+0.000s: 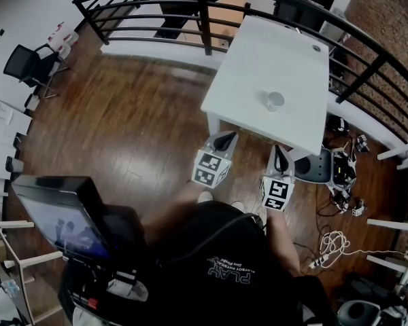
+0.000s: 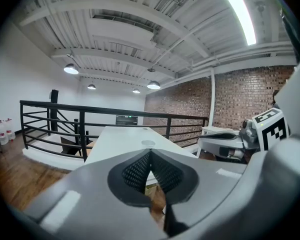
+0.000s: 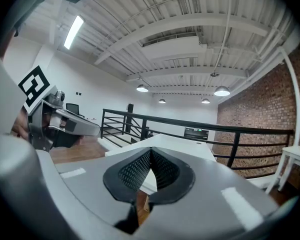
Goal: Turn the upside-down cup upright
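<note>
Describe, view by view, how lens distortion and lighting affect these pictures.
Head view: the wide lens bows the railing, and the white table is so bright the cup barely stands out. Left gripper view: black corners, a glaring strip light. Right gripper view: black corners too, and the right gripper looks soft up close.

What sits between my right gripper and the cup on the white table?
Nothing: in the head view, only bare white tabletop lies between the shut, empty right gripper and the cup.
</note>
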